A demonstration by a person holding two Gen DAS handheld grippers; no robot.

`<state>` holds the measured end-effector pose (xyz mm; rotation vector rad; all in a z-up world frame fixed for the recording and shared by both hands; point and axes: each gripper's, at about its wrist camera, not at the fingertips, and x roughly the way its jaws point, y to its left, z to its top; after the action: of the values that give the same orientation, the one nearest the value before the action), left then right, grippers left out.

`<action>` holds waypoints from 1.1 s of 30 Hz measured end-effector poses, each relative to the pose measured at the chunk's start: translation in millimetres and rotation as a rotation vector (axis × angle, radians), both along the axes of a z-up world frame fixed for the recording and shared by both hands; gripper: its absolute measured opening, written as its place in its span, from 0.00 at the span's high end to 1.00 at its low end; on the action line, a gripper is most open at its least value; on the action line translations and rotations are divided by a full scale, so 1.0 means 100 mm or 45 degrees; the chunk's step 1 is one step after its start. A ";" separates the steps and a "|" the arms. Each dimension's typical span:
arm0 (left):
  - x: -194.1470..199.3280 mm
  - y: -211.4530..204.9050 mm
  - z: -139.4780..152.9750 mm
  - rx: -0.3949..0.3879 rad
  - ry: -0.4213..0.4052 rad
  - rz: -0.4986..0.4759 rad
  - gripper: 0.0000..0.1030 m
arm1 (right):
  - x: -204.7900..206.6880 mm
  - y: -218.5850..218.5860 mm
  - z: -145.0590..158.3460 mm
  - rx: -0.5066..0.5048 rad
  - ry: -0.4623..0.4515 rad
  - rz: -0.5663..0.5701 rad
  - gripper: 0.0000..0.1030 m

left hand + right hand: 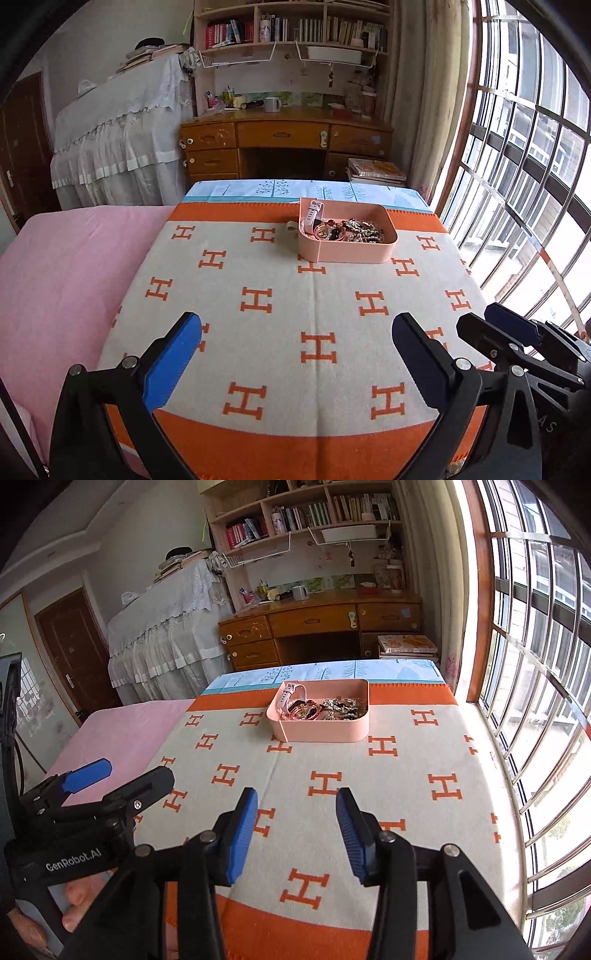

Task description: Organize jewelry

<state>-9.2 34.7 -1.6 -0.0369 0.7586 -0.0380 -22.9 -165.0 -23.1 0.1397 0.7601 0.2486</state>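
A pink tray (347, 254) sits on the far part of the orange-and-cream H-patterned blanket (280, 302). It holds a pale pink watch (313, 216) at its left end and a heap of bracelets and beaded jewelry (354, 229). The tray also shows in the right wrist view (325, 733) with the watch (291, 696) and the jewelry (332, 707). My left gripper (297, 325) is open and empty, well short of the tray. My right gripper (297, 799) is open and empty, also short of the tray. Each gripper shows at the edge of the other's view.
The blanket lies on a bed with a pink sheet (62, 277) to the left. A barred window (535, 166) runs along the right. Beyond the bed stand a wooden desk (284, 136), bookshelves, a stack of books (376, 171) and a cloth-covered piano (122, 140).
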 end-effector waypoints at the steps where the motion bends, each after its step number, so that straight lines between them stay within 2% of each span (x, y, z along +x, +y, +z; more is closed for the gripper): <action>1: -0.02 0.00 0.00 0.001 0.001 -0.001 0.01 | -0.02 0.00 0.00 0.009 -0.001 -0.002 0.56; 7: -0.10 -0.04 -0.02 0.040 0.000 0.008 0.01 | -0.11 -0.01 0.00 0.018 -0.023 -0.017 0.56; 33: -0.34 -0.04 -0.02 0.098 -0.034 0.073 0.01 | -0.31 0.04 -0.03 0.028 -0.059 0.002 0.56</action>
<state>-43.1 30.4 -3.3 0.0154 0.7314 0.0450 -53.7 -161.2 -25.6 0.1537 0.7116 0.2608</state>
